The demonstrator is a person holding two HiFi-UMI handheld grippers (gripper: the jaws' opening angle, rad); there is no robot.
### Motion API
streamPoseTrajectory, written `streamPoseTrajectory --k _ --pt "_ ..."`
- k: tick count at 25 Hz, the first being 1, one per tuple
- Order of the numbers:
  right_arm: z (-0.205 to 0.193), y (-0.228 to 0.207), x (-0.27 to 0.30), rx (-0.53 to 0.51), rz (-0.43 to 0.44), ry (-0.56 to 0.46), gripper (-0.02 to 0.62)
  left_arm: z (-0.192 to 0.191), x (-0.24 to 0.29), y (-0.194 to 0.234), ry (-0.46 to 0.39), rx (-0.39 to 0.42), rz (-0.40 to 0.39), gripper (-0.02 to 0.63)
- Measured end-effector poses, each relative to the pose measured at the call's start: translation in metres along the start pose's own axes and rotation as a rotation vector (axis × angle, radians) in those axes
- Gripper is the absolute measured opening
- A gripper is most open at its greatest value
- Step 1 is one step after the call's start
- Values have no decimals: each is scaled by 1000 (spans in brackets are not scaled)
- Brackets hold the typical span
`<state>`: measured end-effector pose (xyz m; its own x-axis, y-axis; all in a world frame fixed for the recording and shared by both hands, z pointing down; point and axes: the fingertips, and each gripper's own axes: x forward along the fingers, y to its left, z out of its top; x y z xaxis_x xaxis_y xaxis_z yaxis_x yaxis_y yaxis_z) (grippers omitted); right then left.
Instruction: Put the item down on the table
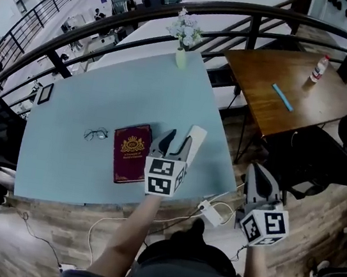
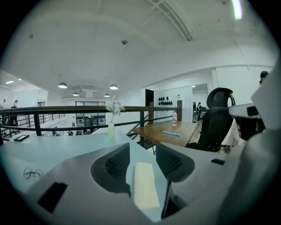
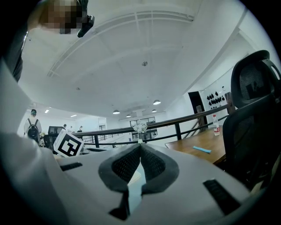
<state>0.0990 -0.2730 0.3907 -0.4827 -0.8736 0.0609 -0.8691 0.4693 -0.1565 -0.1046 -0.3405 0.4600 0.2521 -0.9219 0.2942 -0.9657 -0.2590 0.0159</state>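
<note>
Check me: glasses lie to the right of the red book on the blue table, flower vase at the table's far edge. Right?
One thing is off. The glasses lie to the left of the red book, not the right. The rest holds: both are on the blue table, and the flower vase stands at its far edge. The head view shows this.

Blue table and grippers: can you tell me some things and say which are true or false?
The red book lies on the blue table. True.
The glasses sit on top of the book. False: they lie beside it on the table.
The flower vase lies tipped over. False: it stands upright.
The right gripper's fingers are together. True.
The left gripper squeezes the white bar. False: its fingers are apart, the bar lies on the table.
</note>
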Motion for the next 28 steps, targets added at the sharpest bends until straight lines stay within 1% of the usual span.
streamPoseTrajectory --k 5,9,15,18,28 --pt "1 9 2 -5 21 -4 3 17 -27 4 -71 -17 15 121" --pt "2 16 2 -11 37 -5 3 22 -44 5 -103 -28 8 75" --pt "2 24 0 -19 60 -4 3 29 -68 8 -149 -49 24 17" --pt "3 27 -1 -24 65 -6 2 31 -79 10 -164 -50 32 6" --pt "1 34 0 -51 89 10 2 34 -106 17 -193 -77 63 6"
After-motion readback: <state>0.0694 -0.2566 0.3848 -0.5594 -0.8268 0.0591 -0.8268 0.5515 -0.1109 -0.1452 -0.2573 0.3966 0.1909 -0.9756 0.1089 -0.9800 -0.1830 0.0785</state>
